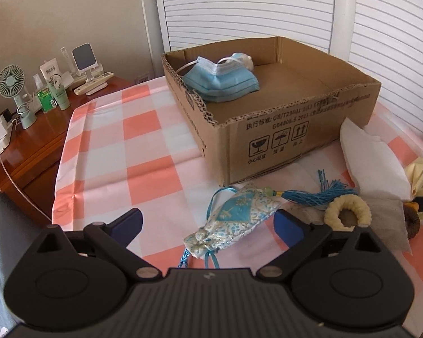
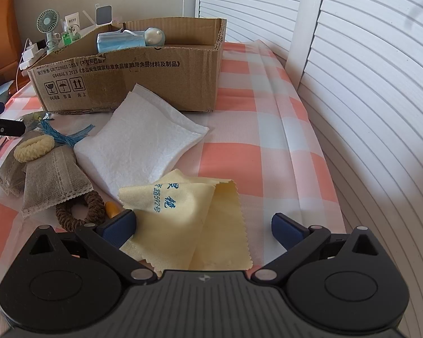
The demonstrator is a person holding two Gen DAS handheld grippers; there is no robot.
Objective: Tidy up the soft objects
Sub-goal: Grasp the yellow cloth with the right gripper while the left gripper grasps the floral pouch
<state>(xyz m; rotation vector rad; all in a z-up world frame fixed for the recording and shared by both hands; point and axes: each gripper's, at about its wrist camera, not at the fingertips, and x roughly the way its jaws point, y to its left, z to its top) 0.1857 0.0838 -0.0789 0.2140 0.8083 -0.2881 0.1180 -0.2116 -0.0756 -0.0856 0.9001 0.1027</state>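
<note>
A shallow cardboard box [image 1: 296,140] [image 2: 143,84] stands on the checked cloth and holds a blue face mask [image 1: 221,80] [image 2: 118,42] and a small pale toy [image 2: 154,37]. My left gripper [image 1: 208,222] is open, its fingers on either side of a blue-and-white brocade sachet [image 1: 234,219] with a blue tassel [image 1: 315,195]. My right gripper [image 2: 204,226] is open over a yellow cleaning cloth [image 2: 191,225]. A white folded cloth [image 2: 138,143] [image 1: 372,160], a cream hair tie [image 2: 33,148] [image 1: 348,211], a brown hair tie [image 2: 80,211] and grey fabric pouches [image 2: 53,183] lie between them.
A wooden nightstand [image 1: 42,140] at the left carries a small fan [image 1: 12,84], bottles, a phone stand and chargers. White louvred doors [image 2: 366,98] run along the back and right. An orange item [image 2: 112,209] peeks out beside the brown hair tie.
</note>
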